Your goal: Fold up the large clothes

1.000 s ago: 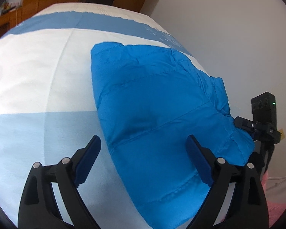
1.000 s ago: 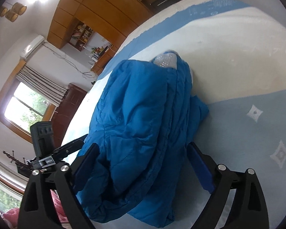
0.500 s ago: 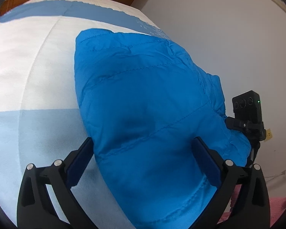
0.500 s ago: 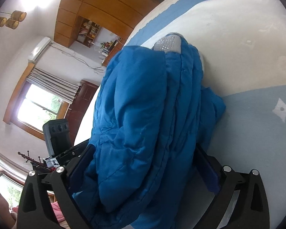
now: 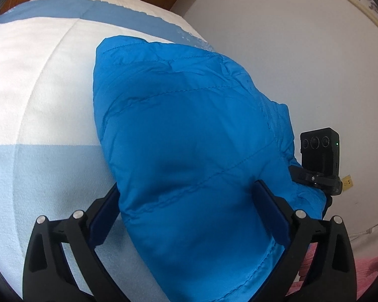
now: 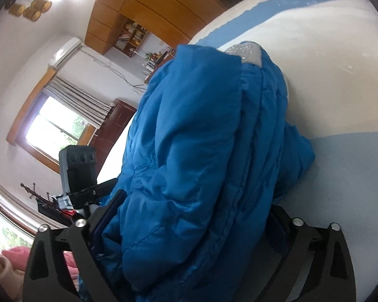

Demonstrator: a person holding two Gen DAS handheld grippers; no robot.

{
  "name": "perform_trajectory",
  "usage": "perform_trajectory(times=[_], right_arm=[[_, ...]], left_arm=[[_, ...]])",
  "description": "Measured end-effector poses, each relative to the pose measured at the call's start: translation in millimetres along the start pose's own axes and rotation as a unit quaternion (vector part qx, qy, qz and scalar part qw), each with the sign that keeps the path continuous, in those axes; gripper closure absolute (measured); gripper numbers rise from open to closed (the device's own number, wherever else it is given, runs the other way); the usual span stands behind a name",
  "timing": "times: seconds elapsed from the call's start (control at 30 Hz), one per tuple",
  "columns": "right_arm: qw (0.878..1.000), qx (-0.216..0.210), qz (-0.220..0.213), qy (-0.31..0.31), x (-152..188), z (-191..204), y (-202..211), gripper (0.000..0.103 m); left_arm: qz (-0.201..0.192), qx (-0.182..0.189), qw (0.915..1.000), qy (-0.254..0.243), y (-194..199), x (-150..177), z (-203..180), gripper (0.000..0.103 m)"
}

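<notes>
While the folded blue puffer jacket (image 5: 189,151) lies along the bed's (image 5: 37,100) wall-side edge, the left gripper (image 5: 189,201) and right gripper (image 6: 196,216) each straddle it, jaws spread wide, gripping nothing.

The blue jacket (image 6: 201,163) hides the right hand-held gripper (image 6: 191,216) fingertips and runs off frame.

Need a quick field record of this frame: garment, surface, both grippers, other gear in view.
garment: blue puffer jacket, bundled in layers, grey patch at its far end
surface: bed cover, white with blue bands
left gripper: open, fingers either side of the jacket's near end
right gripper: open, fingers astride the jacket's near end
other gear: black camera unit beside the jacket
</notes>
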State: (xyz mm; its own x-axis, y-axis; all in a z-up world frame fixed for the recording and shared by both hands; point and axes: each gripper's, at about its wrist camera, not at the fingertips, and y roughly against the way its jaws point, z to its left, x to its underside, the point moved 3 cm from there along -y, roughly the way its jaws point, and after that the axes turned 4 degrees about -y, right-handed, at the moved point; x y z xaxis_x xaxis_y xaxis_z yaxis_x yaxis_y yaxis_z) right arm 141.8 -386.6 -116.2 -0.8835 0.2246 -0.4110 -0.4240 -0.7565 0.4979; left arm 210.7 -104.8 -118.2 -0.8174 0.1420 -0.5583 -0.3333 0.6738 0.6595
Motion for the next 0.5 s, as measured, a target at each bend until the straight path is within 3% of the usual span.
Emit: perform_trajectory(times=[0.3, 0.5], right_arm=[[1.000, -0.012, -0.023, 0.005, 2.9, 5.2, 12.7, 0.045], [0.999, -0.002, -0.038, 0.038, 8.4, 22.7, 21.6, 0.053]], left_arm=[[-0.029, -0.019, 0.9994, -0.004, 9.1, 1.5, -9.6, 0.024], [-0.056, -0.026, 0.9978, -0.024, 26.6, 2.2, -23.1, 0.033]])
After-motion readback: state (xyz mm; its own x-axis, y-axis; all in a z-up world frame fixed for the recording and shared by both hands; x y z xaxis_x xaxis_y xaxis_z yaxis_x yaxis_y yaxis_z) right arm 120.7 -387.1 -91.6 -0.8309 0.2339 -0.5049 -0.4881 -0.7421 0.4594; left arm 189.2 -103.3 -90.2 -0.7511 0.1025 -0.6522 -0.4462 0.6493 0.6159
